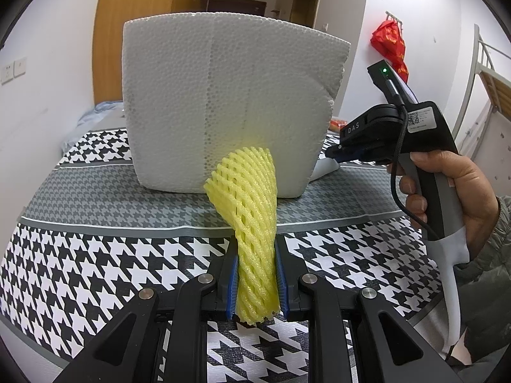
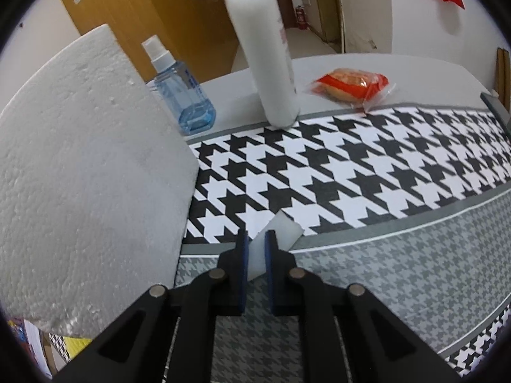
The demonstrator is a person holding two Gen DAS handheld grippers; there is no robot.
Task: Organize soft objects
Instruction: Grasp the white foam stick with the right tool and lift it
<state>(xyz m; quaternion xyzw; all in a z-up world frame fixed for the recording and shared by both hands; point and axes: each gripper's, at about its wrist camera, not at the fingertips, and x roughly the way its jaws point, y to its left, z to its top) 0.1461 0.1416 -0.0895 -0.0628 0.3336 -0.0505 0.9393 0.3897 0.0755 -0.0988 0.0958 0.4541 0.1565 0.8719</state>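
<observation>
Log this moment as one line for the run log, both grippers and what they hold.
left gripper: shut on yellow foam net | right gripper: shut on white foam piece | styrofoam block: upright on table

Pebbly matt foam block point(image 1: 223, 108), yellow foam netting point(image 1: 252, 223), glossy plastic bottle point(image 2: 265, 48)

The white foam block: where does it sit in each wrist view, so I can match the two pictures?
Left wrist: white foam block fills the upper centre, upright behind the yellow foam net pinched in the left gripper.
Right wrist: it fills the left side, beside the right gripper.
Shared landmark: the houndstooth cloth.
</observation>
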